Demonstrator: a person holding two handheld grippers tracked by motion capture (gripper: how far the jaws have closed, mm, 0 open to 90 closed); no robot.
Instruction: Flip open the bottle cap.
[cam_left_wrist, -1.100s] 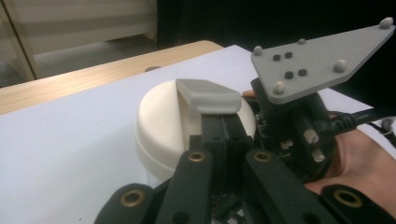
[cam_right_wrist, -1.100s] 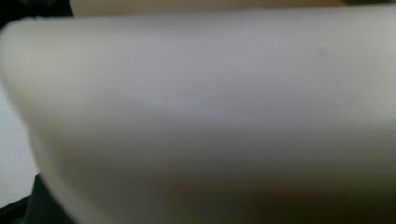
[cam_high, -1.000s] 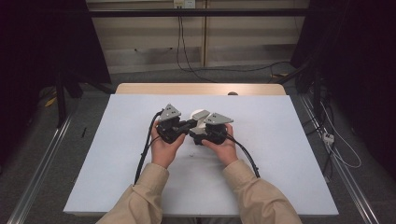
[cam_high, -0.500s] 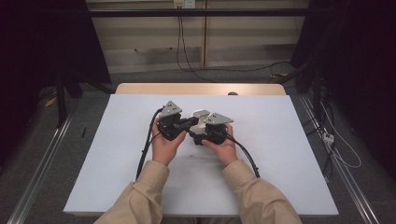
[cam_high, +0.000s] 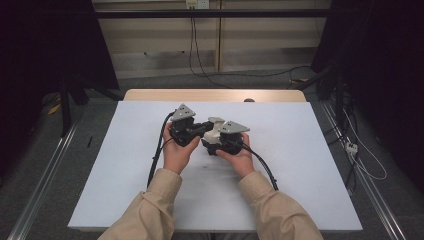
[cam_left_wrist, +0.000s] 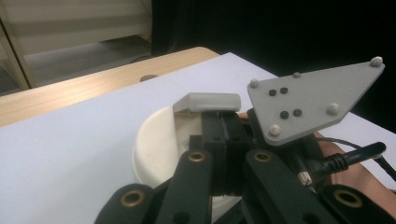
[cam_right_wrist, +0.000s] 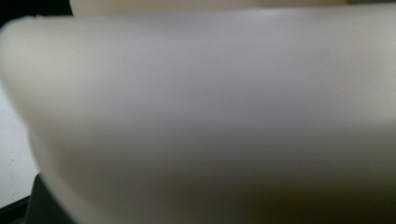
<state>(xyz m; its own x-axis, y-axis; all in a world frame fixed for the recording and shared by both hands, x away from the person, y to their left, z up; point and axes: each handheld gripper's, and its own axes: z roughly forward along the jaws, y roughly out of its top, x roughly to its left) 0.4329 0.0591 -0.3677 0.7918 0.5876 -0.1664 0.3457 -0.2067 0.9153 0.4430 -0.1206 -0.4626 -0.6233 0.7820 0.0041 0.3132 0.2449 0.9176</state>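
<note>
High view: two forearms in beige sleeves (cam_high: 150, 212) are seen entering from the near edge of a white table (cam_high: 125, 175), each hand holding a gripper near the table's middle. The left gripper (cam_high: 197, 131) is carried in the left hand (cam_high: 176, 152), the right gripper (cam_high: 216, 145) in the right hand (cam_high: 239, 157), and the two are brought tip to tip, just beside each other. Between them a cream-white round container (cam_high: 212, 135) is seen, resting on or just above the white surface; which of the two cannot be told. A grey three-cornered plate is borne on top of each gripper, and a black cable is trailed from each toward the near edge. Beyond the white surface, a strip of bare wood (cam_high: 215, 95) is shown along the far edge.

Left gripper view: the black jaws of the left gripper (cam_left_wrist: 223, 128) are seen drawn together at a pale grey tab (cam_left_wrist: 208, 101) that rises from the container (cam_left_wrist: 154, 149); the tab sits right at their tips, so a hold on it is indicated. To the right, the grey plate of the other gripper and a cable plug are shown close by.

Right gripper view: the container's pale, blurred wall (cam_right_wrist: 196, 116) is pressed close against the lens. Whether the right gripper's jaws are wide or narrow cannot be told.
</note>
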